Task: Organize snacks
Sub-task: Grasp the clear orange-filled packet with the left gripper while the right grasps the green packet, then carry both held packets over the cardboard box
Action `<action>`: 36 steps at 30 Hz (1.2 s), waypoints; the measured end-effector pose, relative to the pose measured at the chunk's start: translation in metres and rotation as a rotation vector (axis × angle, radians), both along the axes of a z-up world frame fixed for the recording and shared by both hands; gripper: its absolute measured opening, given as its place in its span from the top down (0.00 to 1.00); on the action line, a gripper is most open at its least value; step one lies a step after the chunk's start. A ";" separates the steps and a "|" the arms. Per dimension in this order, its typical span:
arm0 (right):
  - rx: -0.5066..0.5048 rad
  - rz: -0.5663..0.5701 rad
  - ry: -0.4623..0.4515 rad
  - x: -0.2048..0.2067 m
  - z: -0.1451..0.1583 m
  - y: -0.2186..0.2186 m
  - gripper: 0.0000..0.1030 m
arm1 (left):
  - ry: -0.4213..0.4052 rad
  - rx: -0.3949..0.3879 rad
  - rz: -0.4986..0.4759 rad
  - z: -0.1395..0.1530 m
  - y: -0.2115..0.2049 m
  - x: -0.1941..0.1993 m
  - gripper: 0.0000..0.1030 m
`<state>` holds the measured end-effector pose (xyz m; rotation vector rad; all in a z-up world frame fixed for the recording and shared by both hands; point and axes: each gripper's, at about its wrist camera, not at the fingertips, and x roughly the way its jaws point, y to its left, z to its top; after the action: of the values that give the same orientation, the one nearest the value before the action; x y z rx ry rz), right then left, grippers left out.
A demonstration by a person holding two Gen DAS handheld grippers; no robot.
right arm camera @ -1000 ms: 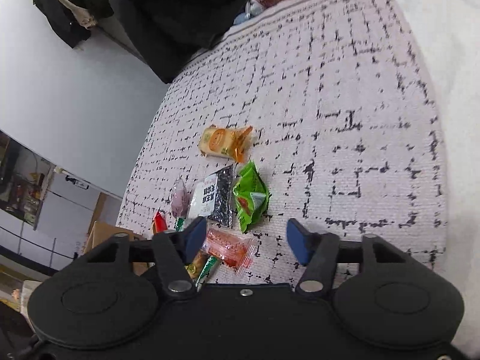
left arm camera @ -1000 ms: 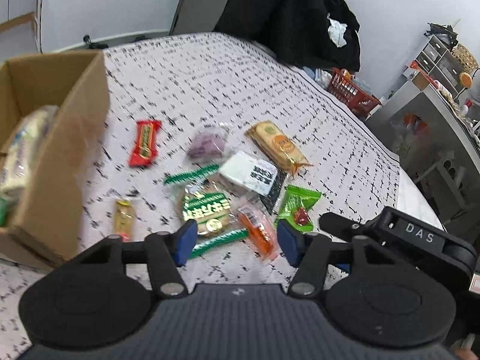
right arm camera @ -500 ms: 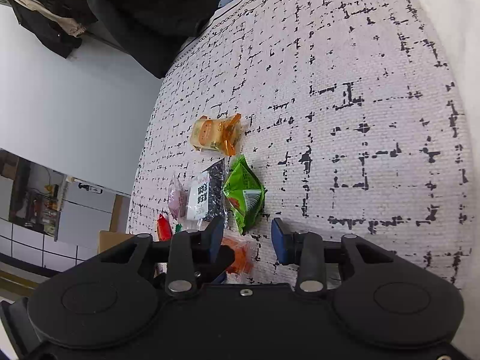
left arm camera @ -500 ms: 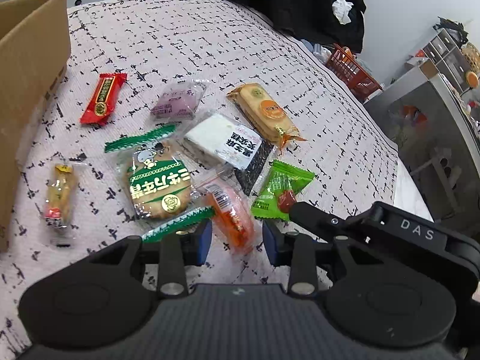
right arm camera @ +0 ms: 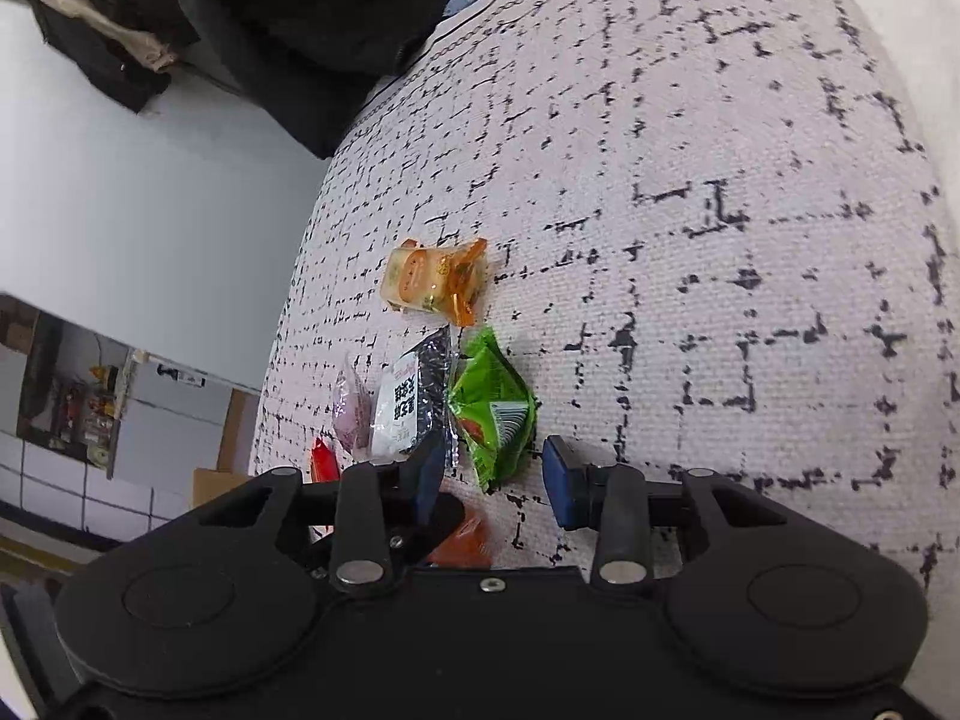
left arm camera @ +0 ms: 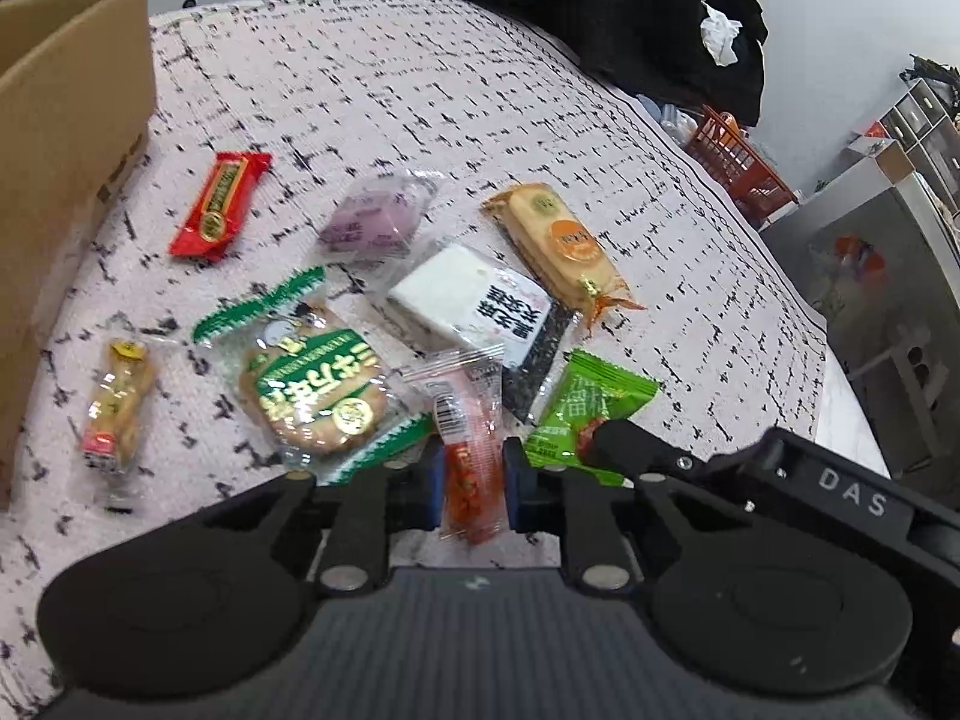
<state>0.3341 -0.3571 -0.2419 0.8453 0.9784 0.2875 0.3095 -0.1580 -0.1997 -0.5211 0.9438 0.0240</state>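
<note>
Several wrapped snacks lie on a white cloth with black marks. My left gripper (left arm camera: 470,480) is shut on an orange snack packet (left arm camera: 471,450). Beside it lie a round green-label biscuit (left arm camera: 312,384), a green packet (left arm camera: 585,414), a white and black packet (left arm camera: 480,306), an orange-wrapped cracker pack (left arm camera: 558,246), a purple snack (left arm camera: 372,219), a red bar (left arm camera: 219,204) and a small yellow snack (left arm camera: 117,405). My right gripper (right arm camera: 492,480) is open, just short of the green packet (right arm camera: 492,408). The orange packet (right arm camera: 462,540) shows under its left finger.
A cardboard box (left arm camera: 60,180) stands at the left edge of the cloth. Dark clothes (left arm camera: 600,12) hang behind the far end. A red basket (left arm camera: 738,168) and grey shelving (left arm camera: 888,276) stand to the right, beyond the cloth's edge (left arm camera: 822,372).
My left gripper has moved down and forward and closed on the orange packet. My right gripper has come lower, closer to the green packet, and has narrowed since a second ago.
</note>
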 end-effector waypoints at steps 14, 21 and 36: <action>-0.075 0.023 -0.024 0.014 -0.002 0.009 0.81 | -0.033 -0.017 -0.005 0.017 0.011 -0.015 0.83; -0.119 0.046 -0.048 -0.002 0.012 0.012 0.91 | -0.051 -0.017 -0.026 0.029 0.017 -0.029 0.83; -0.147 0.031 -0.145 -0.050 0.082 0.038 0.92 | -0.130 -0.015 -0.023 0.074 0.052 -0.066 0.83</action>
<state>0.2846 -0.3193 -0.1602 0.6663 0.8663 0.2960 0.2430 -0.1058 -0.1255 -0.5191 0.8232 -0.0375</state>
